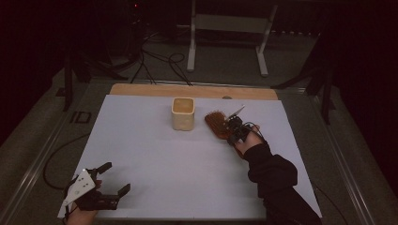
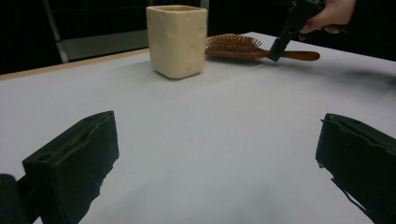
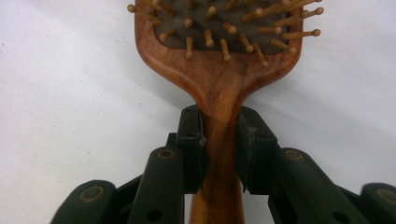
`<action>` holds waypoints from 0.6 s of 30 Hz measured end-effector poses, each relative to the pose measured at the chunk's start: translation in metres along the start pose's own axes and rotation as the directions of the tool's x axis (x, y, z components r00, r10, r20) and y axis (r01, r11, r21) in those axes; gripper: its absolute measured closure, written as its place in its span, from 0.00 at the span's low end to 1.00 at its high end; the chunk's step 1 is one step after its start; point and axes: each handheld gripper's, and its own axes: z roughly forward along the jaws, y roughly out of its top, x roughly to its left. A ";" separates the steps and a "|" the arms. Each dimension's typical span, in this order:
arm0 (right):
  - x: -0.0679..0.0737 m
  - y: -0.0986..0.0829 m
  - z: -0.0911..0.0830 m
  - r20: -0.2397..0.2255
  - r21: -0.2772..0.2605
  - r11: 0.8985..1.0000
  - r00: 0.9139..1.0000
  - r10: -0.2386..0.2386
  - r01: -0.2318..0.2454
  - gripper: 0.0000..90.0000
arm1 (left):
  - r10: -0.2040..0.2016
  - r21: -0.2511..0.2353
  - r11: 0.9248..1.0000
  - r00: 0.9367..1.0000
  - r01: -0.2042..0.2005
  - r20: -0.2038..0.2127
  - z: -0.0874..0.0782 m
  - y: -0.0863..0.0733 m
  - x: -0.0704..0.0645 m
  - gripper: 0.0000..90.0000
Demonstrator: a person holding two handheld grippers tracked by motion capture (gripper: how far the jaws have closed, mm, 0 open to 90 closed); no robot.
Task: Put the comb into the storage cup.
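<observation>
A wooden hairbrush [image 1: 217, 123] lies bristles-up on the white table sheet [image 1: 155, 154], just right of a cream square cup [image 1: 183, 113]. My right gripper [image 1: 233, 129] is shut on the hairbrush handle [image 3: 219, 140], its two black jaws pressing the neck just below the bristle pad. From the left gripper view, the cup [image 2: 177, 39] and the hairbrush [image 2: 243, 47] sit far off, with the right gripper [image 2: 276, 49] on the handle. My left gripper [image 1: 115, 180] rests at the near left corner, open and holding nothing, its fingers [image 2: 74, 163] spread wide over bare sheet.
A strip of wooden tabletop [image 1: 192, 90] shows beyond the sheet's far edge. Cables [image 1: 159, 63] and a white frame stand [image 1: 230, 28] are on the floor behind the table. The sheet between the two grippers is bare.
</observation>
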 end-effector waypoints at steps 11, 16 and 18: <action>-0.008 -0.009 -0.015 -0.016 -0.087 0.996 1.000 -0.002 0.001 0.81 | -0.001 0.000 1.000 1.000 0.001 -0.001 0.000 0.000 0.000 0.00; -0.011 -0.015 -0.023 -0.021 -0.108 0.994 1.000 -0.023 0.021 0.81 | -0.002 -0.001 1.000 1.000 0.002 0.000 0.000 0.000 0.000 0.00; -0.012 -0.017 -0.024 -0.025 -0.111 0.993 0.999 -0.027 0.024 0.81 | -0.001 0.001 1.000 1.000 0.001 -0.001 0.000 0.000 0.000 0.00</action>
